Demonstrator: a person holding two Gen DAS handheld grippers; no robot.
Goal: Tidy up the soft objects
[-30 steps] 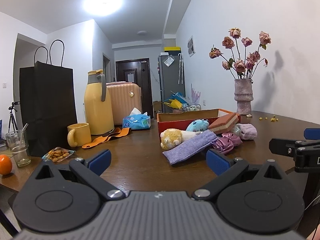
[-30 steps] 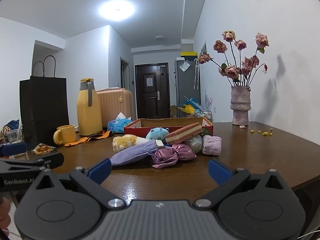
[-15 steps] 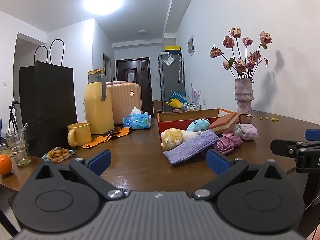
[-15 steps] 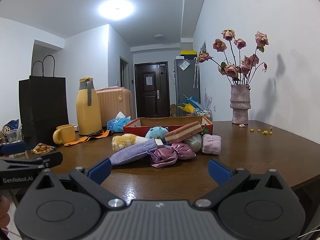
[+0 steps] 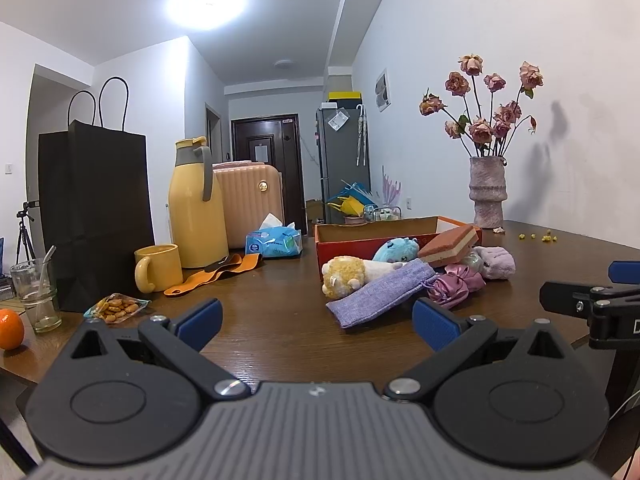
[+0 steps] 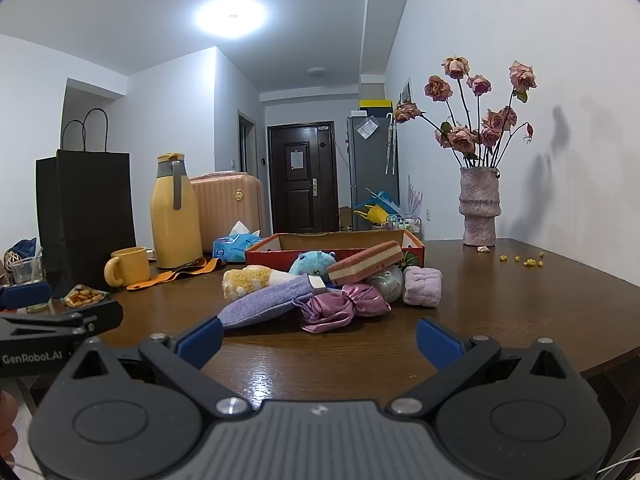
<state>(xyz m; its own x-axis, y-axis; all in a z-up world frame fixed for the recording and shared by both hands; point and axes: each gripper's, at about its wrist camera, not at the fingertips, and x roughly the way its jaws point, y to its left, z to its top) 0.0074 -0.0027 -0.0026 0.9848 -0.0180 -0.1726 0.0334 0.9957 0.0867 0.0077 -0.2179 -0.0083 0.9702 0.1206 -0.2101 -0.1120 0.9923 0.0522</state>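
Note:
A pile of soft things lies on the brown table before an open red box: a lavender pouch, a yellow-white plush, a blue plush, a pink layered sponge, a mauve satin scrunchie and a lilac folded cloth. My left gripper is open, short of the pile. My right gripper is open too, just before the scrunchie, holding nothing.
To the left stand a yellow mug, a yellow thermos, a black paper bag, a tissue pack, an orange strap, a snack packet, a glass and an orange. A vase of roses stands far right.
Both views shift only very slightly; the pile sits a little closer and lower in the right wrist view. Nothing was grasped or moved.

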